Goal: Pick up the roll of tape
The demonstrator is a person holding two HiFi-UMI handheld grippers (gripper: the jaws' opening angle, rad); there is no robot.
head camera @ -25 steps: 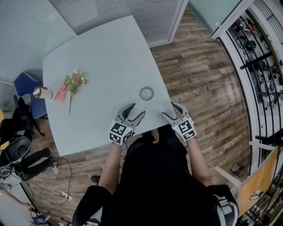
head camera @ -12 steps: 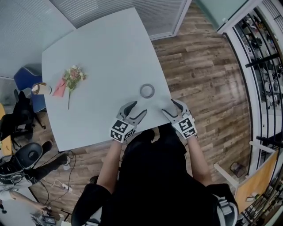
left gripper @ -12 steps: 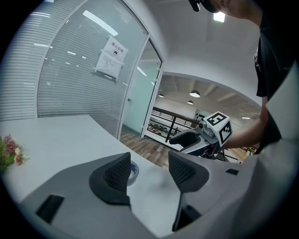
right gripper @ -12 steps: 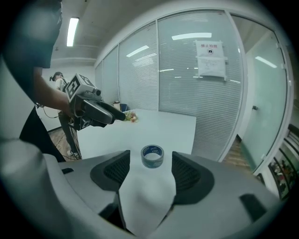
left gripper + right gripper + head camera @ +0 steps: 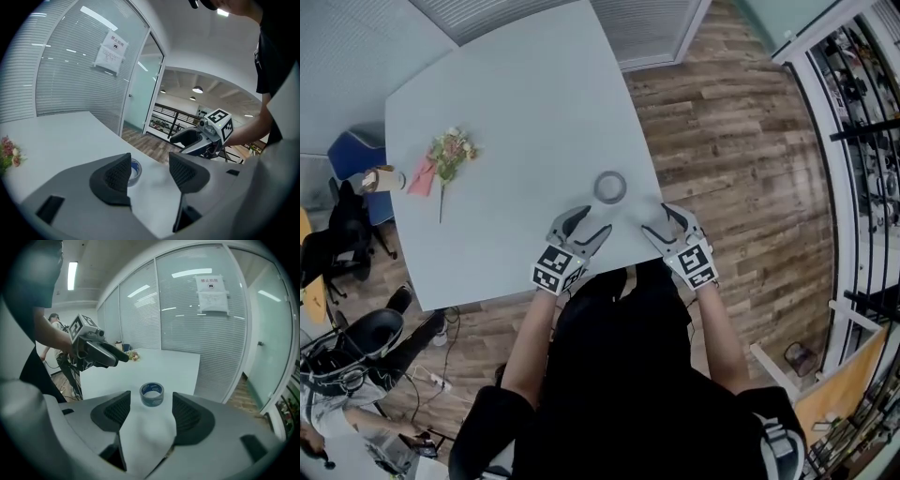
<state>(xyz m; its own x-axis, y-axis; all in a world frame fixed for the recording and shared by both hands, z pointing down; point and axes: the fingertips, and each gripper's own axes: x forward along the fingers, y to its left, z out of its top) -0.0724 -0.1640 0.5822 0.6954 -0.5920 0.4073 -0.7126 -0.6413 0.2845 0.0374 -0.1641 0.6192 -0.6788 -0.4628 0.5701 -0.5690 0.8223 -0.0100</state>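
Note:
The grey roll of tape [image 5: 610, 187] with a blue core lies flat on the pale table [image 5: 506, 122], near its right front corner. My left gripper [image 5: 584, 225] hovers open just left and short of it; in the left gripper view the roll of tape [image 5: 134, 170] peeks out from behind the left jaw. My right gripper [image 5: 660, 220] is open to the roll's right, nothing between its jaws. In the right gripper view the roll of tape [image 5: 152, 394] sits straight ahead, just beyond the jaw tips, with the left gripper [image 5: 96, 351] at left.
A small bunch of flowers [image 5: 445, 159], a pink card [image 5: 422, 176] and a paper cup [image 5: 380, 180] lie at the table's far left edge. Chairs [image 5: 347, 234] and cables crowd the floor at left. Glass walls with blinds [image 5: 197, 324] stand behind the table.
Both grippers have moved forward over the table's front edge, closer to the roll of tape. Both stay open.

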